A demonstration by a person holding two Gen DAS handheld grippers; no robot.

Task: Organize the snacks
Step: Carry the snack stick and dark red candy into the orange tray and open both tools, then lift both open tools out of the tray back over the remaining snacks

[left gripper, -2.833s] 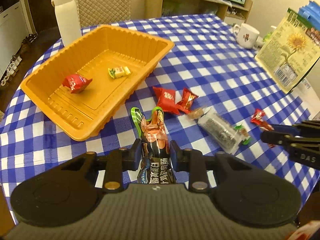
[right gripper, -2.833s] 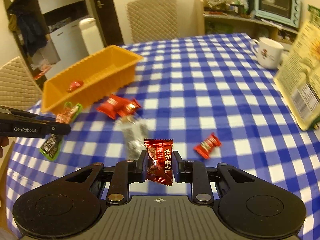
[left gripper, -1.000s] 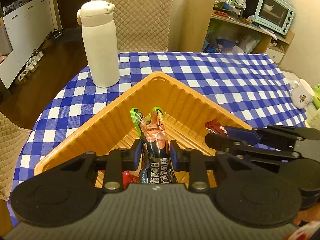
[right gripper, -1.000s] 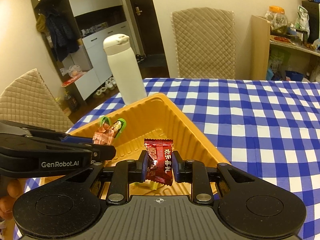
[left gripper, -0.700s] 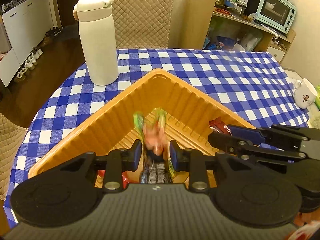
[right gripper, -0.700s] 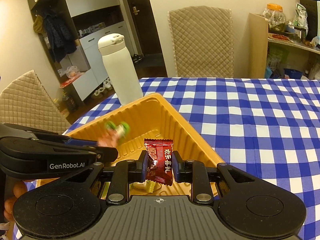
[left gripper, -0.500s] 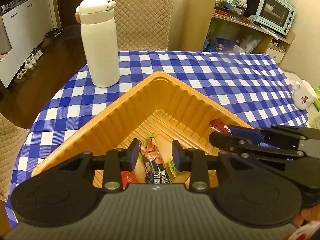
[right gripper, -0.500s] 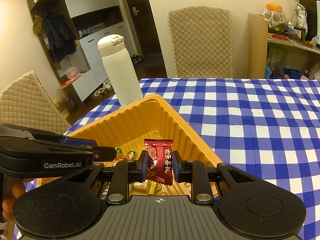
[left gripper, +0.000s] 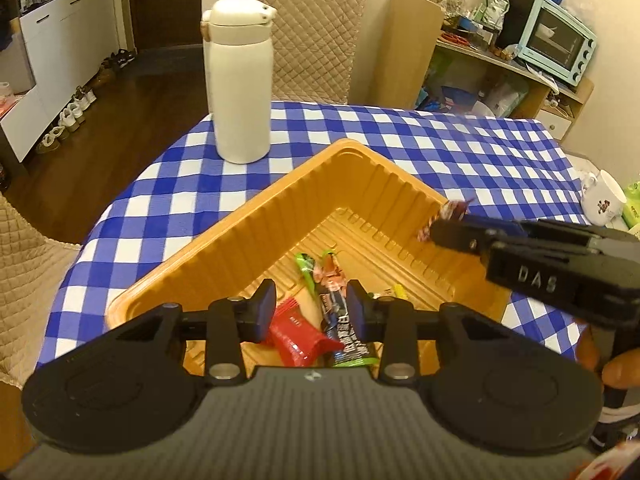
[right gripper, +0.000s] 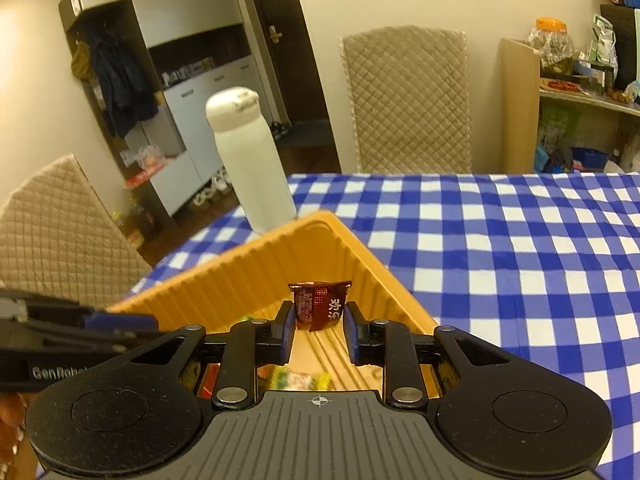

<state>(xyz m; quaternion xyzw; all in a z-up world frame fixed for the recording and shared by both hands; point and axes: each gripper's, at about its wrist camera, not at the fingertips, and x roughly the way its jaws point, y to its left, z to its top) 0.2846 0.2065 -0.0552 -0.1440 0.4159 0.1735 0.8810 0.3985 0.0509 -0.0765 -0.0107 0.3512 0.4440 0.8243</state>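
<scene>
Left wrist view puts my left gripper (left gripper: 311,311) over the orange tray (left gripper: 256,216), fingers opening with nothing between them; the long green-ended snack bar (left gripper: 334,312) lies on the tray floor beside a red packet (left gripper: 298,338). My right gripper (right gripper: 319,334) is opening too, its dark red candy (right gripper: 320,308) tipped between the parting fingers, no longer clamped (a drop in progress, I judge). Next I would clear both grippers off the tray and go to the worktop (right gripper: 520,240) for more snacks.
</scene>
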